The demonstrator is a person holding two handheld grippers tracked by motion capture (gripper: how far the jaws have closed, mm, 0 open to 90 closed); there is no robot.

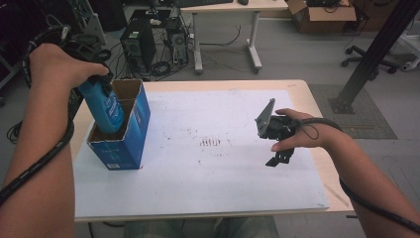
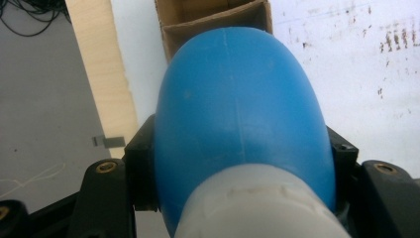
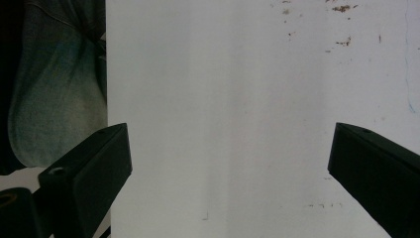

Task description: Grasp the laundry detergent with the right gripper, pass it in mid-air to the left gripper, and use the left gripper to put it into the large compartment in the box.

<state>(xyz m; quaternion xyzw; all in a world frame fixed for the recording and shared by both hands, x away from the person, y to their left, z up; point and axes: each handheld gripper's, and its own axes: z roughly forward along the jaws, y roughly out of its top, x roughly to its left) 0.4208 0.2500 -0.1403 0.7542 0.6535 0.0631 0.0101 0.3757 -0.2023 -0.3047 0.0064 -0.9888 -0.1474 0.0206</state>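
High view: left gripper [image 1: 101,89] holds the bottle [image 1: 106,110] partly down inside the box [image 1: 130,131], in its near compartment.
Left gripper view: jaws clamped on the bottle's blue shoulder, white cap nearest; the box's cardboard divider lies beyond, probably right under the bottle.
Right gripper [image 1: 277,159]: jaws wide apart, holding nothing, over the white mat [image 3: 223,99].

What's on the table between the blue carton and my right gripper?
Nothing stands there. In the high view, bare white sheet with faint brown marks runs from the blue carton to the right gripper.
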